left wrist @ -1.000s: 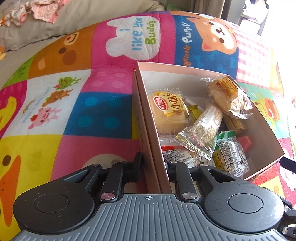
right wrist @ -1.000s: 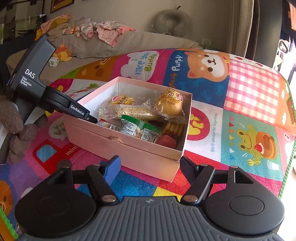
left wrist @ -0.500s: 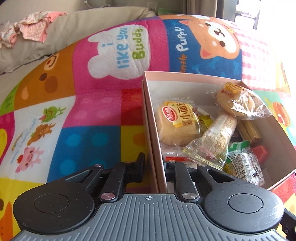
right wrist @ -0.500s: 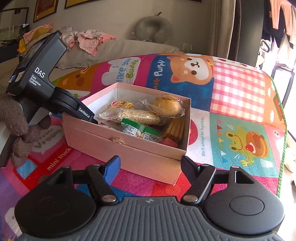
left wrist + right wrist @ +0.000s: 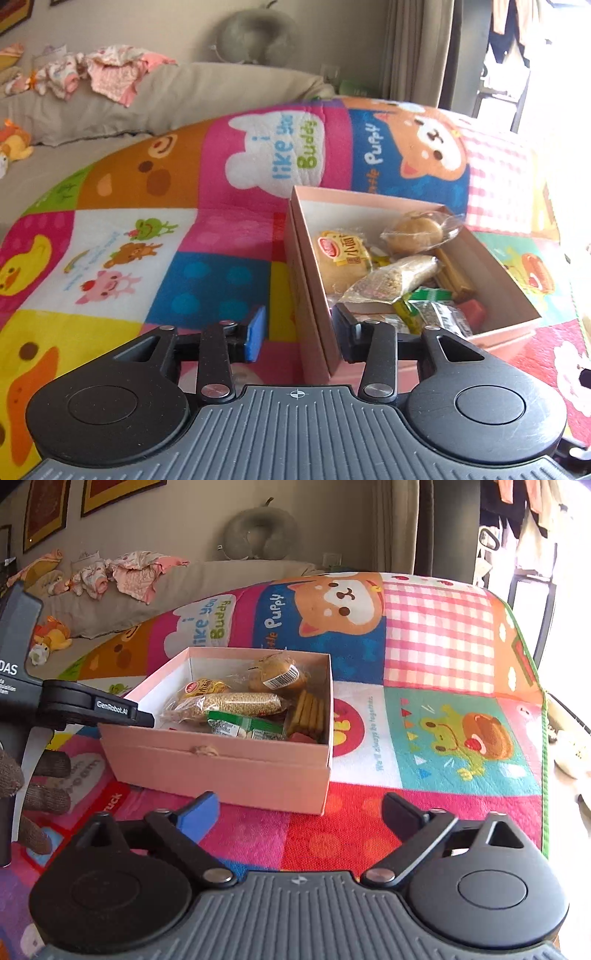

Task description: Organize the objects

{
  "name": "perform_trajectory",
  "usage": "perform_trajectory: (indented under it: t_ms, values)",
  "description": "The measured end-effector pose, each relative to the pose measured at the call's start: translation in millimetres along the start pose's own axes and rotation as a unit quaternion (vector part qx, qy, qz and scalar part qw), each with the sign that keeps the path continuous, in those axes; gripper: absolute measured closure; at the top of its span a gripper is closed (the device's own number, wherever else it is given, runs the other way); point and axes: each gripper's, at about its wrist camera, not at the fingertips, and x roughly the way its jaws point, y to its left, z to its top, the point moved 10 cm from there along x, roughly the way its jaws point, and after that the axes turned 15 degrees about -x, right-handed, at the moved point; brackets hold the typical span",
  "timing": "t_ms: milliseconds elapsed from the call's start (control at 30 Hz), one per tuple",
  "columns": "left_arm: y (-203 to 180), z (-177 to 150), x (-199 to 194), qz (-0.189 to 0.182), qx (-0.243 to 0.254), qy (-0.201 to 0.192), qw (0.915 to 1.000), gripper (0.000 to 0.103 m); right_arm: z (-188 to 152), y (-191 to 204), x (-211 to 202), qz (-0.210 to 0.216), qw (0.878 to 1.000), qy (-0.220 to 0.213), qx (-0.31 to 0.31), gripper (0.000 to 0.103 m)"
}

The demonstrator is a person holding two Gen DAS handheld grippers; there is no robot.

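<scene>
A pink cardboard box (image 5: 310, 295) (image 5: 221, 768) sits open on the colourful play mat. It holds wrapped snacks: a yellow-labelled bun (image 5: 343, 258), a round bun (image 5: 417, 229), a grain bar (image 5: 236, 703), a green packet (image 5: 240, 727) and biscuits (image 5: 308, 712). My left gripper (image 5: 300, 334) (image 5: 144, 718) straddles the box's left wall. Its jaws are opening and the blue pad (image 5: 255, 334) stands clear of the wall. My right gripper (image 5: 301, 812) hovers just in front of the box's near wall, its jaws opening wide with nothing pinched.
The mat (image 5: 443, 716) ends at a green border on the right, with bare floor beyond. A beige cushion (image 5: 207, 96) with baby clothes (image 5: 110, 70) lies at the back. A plush toy (image 5: 51, 638) lies at the back left. A gloved hand (image 5: 44, 779) holds the left gripper.
The left jaws, shut on the box's left wall before, have spread apart, and that gripper has drawn back and tipped up. The right jaws have widened.
</scene>
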Motion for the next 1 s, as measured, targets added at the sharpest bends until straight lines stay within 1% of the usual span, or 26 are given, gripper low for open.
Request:
perform_trajectory:
  t_ms: [67,100,167,233,267,333,400,433,533,633,700,867,1000]
  values:
    - [0.8,-7.2,-39.0,-0.011,-0.008,-0.035,0.9993,0.059,-18.1,8.6,-8.7,0.001,1.000,0.020,-0.018,0.000]
    - [-0.9,-14.5,-55.1,-0.013,-0.001,-0.043,0.9990,0.060,-27.2,14.1,-11.8,-0.002,0.999,0.027,-0.031,0.000]
    - [-5.9,-35.8,-78.8,-0.017,0.014,-0.044,0.9988,0.060,-40.6,21.7,-12.5,-0.004,0.998,0.038,-0.041,0.000]
    - [-14.2,-65.1,-90.9,-0.026,0.032,-0.024,0.9989,0.060,-52.3,25.8,-9.3,-0.002,0.998,0.055,-0.031,0.000]
    - [-20.3,-81.9,-91.2,-0.025,0.054,-0.008,0.9982,0.059,-52.3,24.0,-10.3,-0.004,0.998,0.052,-0.022,0.000]
    - [-27.6,-109.3,-81.7,-0.006,0.098,0.015,0.9951,0.059,-54.7,21.7,-7.0,-0.001,0.998,0.061,-0.008,0.000]
    - [-25.4,-123.7,-70.5,0.017,0.101,0.026,0.9943,0.057,-58.3,15.6,-2.8,0.015,0.997,0.065,0.030,0.000]
    - [-26.2,-122.8,-68.6,0.016,0.100,0.010,0.9948,0.057,-58.9,14.4,-3.3,0.014,0.998,0.061,0.031,0.000]
    - [-28.2,-120.6,-62.1,0.019,0.102,0.001,0.9946,0.056,-59.4,13.1,-2.0,0.011,0.998,0.059,0.027,0.000]
    - [-28.5,-121.2,-60.5,0.015,0.104,0.004,0.9945,0.058,-56.5,17.0,1.4,-0.001,0.999,0.047,0.014,0.000]
    - [-27.1,-122.7,-61.9,0.011,0.097,0.006,0.9952,0.058,-55.2,16.3,4.0,0.005,0.999,0.042,0.025,0.000]
    - [-26.4,-124.6,-63.2,0.012,0.097,0.007,0.9952,0.057,-55.6,15.2,2.8,-0.007,0.999,0.034,0.037,0.000]
    - [-25.7,-122.5,-61.1,0.008,0.082,0.011,0.9965,0.057,-55.8,15.7,2.5,-0.011,0.999,0.035,0.039,0.000]
